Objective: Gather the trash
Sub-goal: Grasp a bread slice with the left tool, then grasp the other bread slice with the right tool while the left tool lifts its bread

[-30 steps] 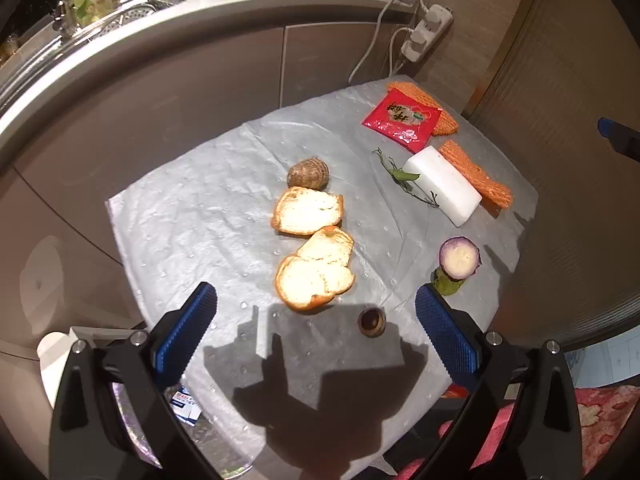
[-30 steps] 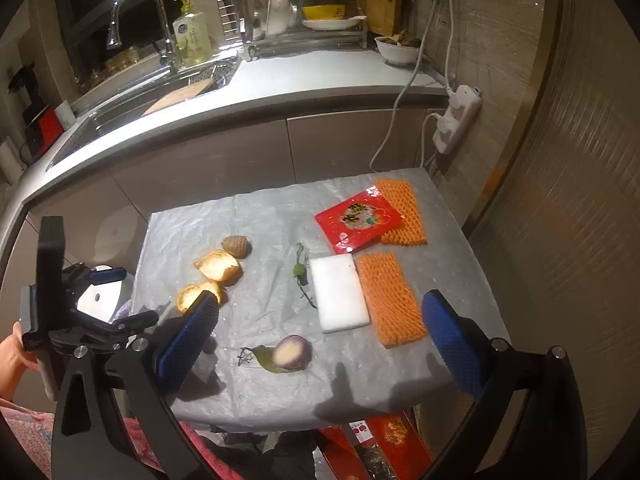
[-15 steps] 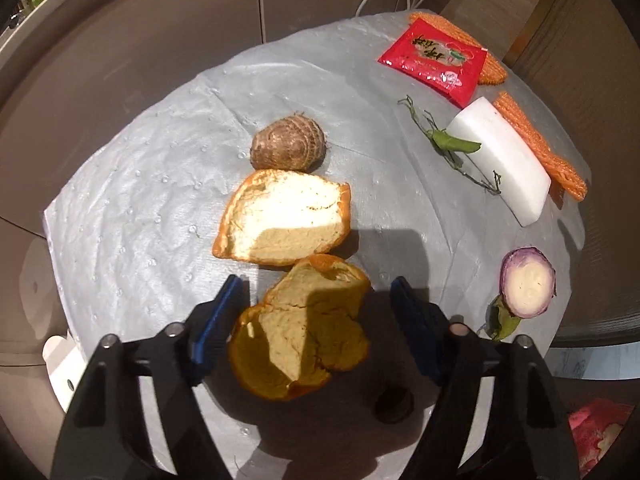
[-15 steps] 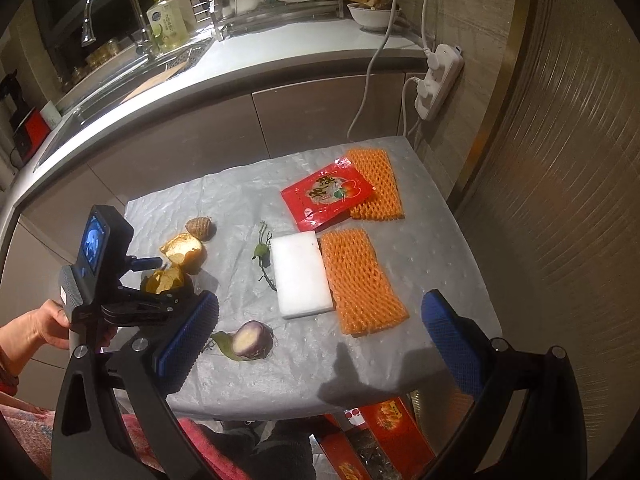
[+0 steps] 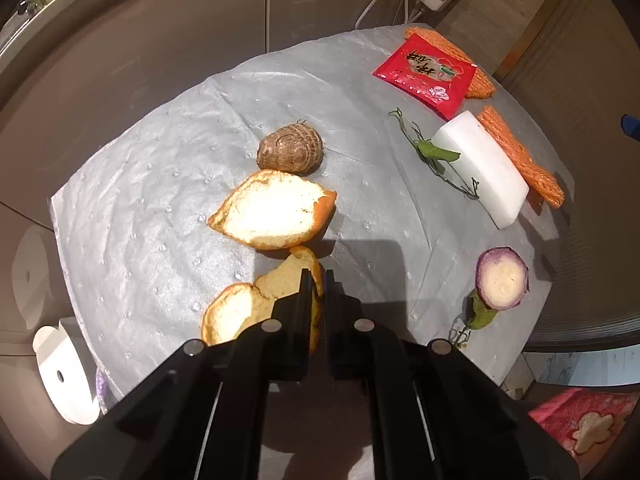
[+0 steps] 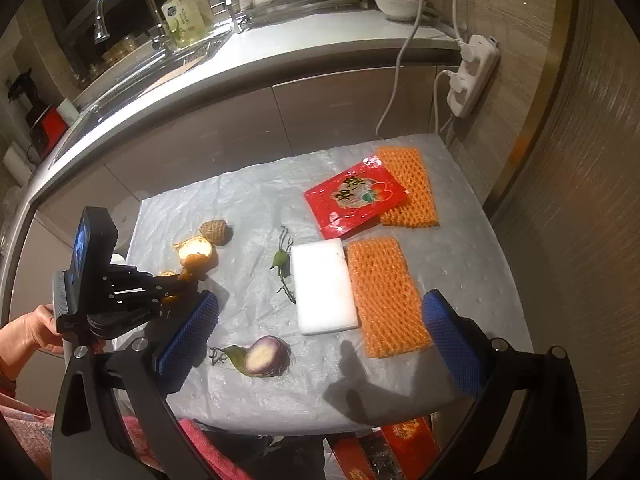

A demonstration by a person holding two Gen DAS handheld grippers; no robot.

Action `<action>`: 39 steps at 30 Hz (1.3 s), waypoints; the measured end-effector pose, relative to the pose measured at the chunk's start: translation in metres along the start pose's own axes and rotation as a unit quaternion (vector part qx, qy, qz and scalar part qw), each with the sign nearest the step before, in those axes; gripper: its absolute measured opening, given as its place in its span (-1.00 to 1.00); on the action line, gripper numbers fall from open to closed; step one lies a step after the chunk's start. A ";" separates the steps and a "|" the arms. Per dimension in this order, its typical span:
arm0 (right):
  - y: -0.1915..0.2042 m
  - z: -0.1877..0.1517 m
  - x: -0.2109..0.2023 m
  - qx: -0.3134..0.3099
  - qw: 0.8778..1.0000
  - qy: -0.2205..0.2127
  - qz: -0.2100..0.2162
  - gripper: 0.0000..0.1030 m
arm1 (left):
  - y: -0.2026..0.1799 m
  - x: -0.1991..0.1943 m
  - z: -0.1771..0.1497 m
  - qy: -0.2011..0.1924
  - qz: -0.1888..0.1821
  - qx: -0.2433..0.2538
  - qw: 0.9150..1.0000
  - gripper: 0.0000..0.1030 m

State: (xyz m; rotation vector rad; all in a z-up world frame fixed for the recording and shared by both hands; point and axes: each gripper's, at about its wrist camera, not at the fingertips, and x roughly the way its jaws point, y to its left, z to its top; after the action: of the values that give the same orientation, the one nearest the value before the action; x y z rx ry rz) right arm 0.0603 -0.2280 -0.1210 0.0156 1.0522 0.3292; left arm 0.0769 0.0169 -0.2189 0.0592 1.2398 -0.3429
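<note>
While clamped on the nearer orange peel (image 5: 248, 300), left tongs (image 5: 316, 280); right tongs (image 6: 316, 336) apart, empty.

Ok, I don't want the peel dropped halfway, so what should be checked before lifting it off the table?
1. Left claw closed on the near orange peel: ok, its jaws have just been closing and now pinch the peel's edge.
2. Grip depth: cannot tell, only an edge seems caught.
3. Second peel clear of the grip: ok, though it lies very close.
4. Right claw out of the way: ok, open above the purple onion half.
5. Bin location: cannot tell, none identifiable.
</note>
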 end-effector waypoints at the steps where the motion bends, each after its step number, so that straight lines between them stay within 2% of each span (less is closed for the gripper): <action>1: 0.004 0.001 0.003 -0.004 1.000 0.002 0.006 0.95 | 0.001 -0.004 -0.002 -0.003 -0.002 -0.006 1.000 -0.90; 6: 0.030 0.007 0.033 -0.032 0.998 0.017 0.054 0.95 | 0.005 -0.053 -0.010 -0.038 -0.015 -0.031 0.999 -0.90; 10: 0.071 0.010 0.074 -0.096 0.991 0.029 0.086 0.95 | 0.005 -0.099 -0.017 -0.077 -0.013 -0.052 0.996 -0.90; 16: 0.131 0.011 0.138 -0.196 0.975 0.058 0.092 0.92 | 0.014 -0.153 -0.038 -0.119 0.004 -0.095 0.988 -0.90; 22: 0.154 0.015 0.181 -0.202 0.972 0.085 0.089 0.82 | 0.029 -0.173 -0.059 -0.130 0.031 -0.137 0.982 -0.90; 26: 0.160 0.010 0.197 -0.206 0.970 0.105 0.070 0.53 | 0.039 -0.178 -0.067 -0.131 0.040 -0.152 0.979 -0.90; 30: 0.163 0.007 0.198 -0.215 0.970 0.102 0.045 0.20 | 0.050 -0.179 -0.076 -0.130 0.044 -0.166 0.976 -0.90; 32: 0.162 0.008 0.196 -0.210 0.971 0.102 0.046 -0.02 | 0.054 -0.180 -0.079 -0.130 0.042 -0.171 0.976 -0.90; 39: 0.160 0.011 0.183 -0.188 0.976 0.097 0.054 -0.41 | 0.072 -0.184 -0.094 -0.134 0.042 -0.184 0.973 -0.90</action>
State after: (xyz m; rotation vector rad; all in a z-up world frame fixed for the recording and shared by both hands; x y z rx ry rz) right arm 0.1104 -0.0239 -0.2438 -0.3056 1.1699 0.6359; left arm -0.0396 0.1479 -0.0888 -0.2468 1.0119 -0.0401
